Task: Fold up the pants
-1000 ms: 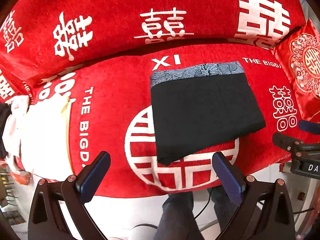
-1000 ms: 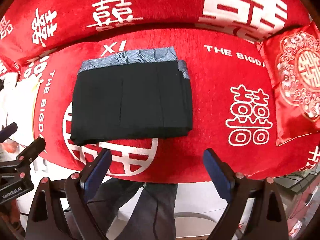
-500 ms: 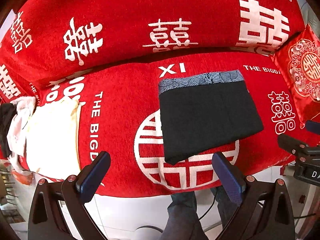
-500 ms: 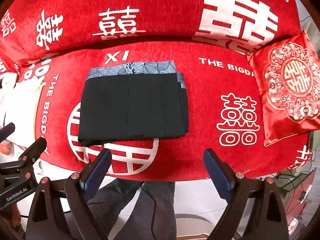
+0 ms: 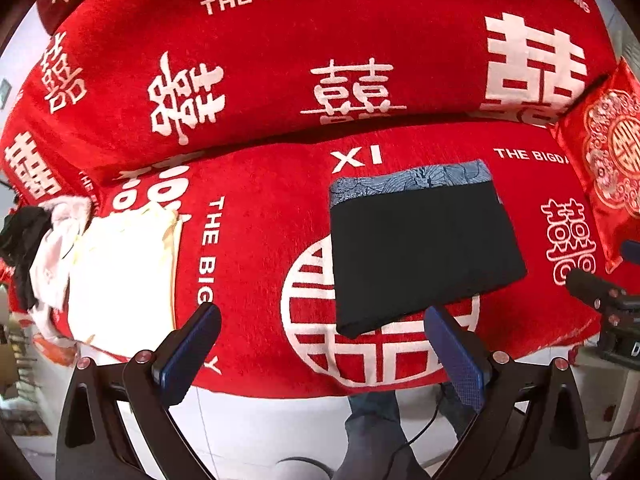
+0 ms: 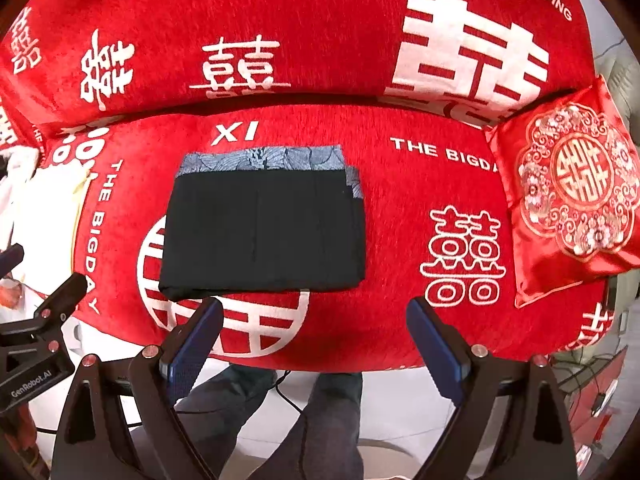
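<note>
Black pants [image 6: 262,236] folded into a flat rectangle, lying on the seat of a red sofa cover [image 6: 400,312], over the upper part of a large white round emblem [image 6: 248,332] printed there. A blue-grey patterned waistband [image 6: 262,159] along the far edge, a sliver of the same band peeking out at the far right corner; lower layers stepped slightly at the right side. Same bundle in the left wrist view [image 5: 420,256], skewed, its near left corner pointing toward the front edge of the seat. White letters "XI" [image 6: 235,133] just beyond the waistband. To the left, well apart, a pile of cream and white cloth [image 5: 120,272] with a dark garment [image 5: 22,240] at its far left end. To the right, a red embroidered cushion [image 6: 576,196] leaning at the end of the seat. Behind, a backrest in the same red cover with white double-happiness characters [image 6: 468,56]. Left gripper [image 5: 320,348] held off the near edge of the sofa, blue pads spread wide, nothing between them, touching no cloth. Right gripper [image 6: 316,340] likewise spread wide and empty, just near the front edge of the pants without contact. Below the grippers, legs in dark jeans [image 6: 320,420] and a pale floor.
</note>
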`<state>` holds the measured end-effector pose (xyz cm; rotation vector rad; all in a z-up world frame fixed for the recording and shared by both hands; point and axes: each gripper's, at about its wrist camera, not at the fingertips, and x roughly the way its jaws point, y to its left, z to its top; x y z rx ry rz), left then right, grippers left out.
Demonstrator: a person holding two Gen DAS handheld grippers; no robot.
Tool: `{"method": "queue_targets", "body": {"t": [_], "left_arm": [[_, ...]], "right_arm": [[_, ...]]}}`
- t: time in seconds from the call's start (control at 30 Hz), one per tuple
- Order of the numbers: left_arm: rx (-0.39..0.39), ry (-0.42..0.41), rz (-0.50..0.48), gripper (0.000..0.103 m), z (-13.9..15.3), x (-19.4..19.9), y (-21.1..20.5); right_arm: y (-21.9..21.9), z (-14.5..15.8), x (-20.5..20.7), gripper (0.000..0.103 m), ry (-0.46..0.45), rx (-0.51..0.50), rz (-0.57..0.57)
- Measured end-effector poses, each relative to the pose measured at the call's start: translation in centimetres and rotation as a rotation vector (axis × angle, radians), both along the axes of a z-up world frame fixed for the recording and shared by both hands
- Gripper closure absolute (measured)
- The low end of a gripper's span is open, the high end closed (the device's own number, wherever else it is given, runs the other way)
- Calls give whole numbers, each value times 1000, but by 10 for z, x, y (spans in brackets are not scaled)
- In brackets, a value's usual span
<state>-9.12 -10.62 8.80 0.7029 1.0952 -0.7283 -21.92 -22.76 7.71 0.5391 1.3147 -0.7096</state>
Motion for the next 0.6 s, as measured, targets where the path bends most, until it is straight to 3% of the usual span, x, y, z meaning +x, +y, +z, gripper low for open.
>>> {"method": "queue_targets", "body": {"t": [0.27, 0.6], "left_arm": [[23, -13, 46, 1, 5, -22, -13], [33, -26, 61, 1, 10, -31, -17]], "right_arm": [[-19, 3, -16, 9, -7, 37, 57], [-29, -1, -25, 9, -37, 89, 49]]}}
